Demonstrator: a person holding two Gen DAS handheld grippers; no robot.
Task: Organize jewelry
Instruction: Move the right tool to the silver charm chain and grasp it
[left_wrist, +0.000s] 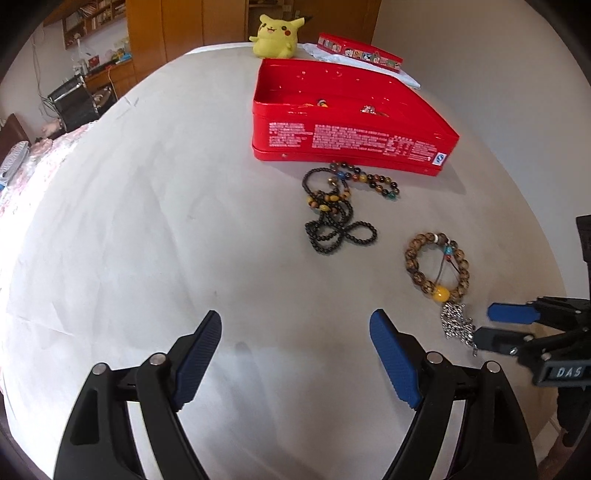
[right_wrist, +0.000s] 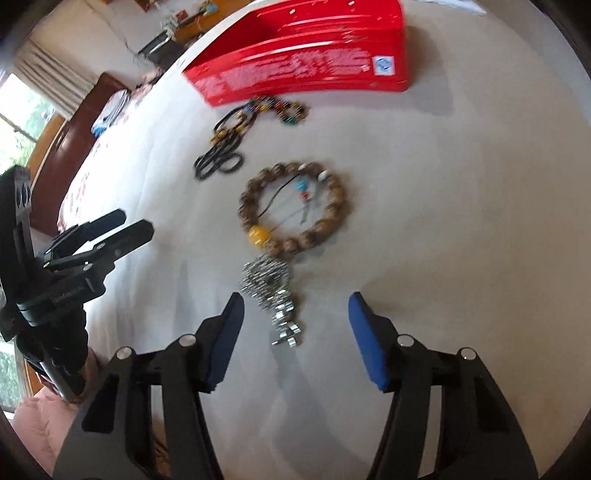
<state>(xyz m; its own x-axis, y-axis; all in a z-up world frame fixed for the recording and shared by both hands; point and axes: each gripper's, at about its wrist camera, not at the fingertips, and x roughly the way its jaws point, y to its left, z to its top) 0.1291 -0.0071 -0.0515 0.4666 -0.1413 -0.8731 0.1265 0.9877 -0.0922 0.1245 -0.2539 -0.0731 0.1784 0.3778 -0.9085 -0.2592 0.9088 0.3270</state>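
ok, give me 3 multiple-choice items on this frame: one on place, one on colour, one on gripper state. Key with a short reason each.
1. Where does the silver chain lie?
A. Inside the red tin
B. On the table, just ahead of the right gripper
C. Between the left gripper's fingers

2. What colour is the big odd bead on the brown bead bracelet?
A. Yellow
B. Green
C. White

3. How do the two grippers stand?
A. Both shut on jewelry
B. Left open, right shut on the chain
C. Both open, holding nothing

Key:
1 B: the chain lies on the table ahead of the right gripper, outside the red tin.
2 A: a single amber-yellow bead sits next to the chain.
3 C: the left gripper and the right one both show spread fingers with nothing clamped.
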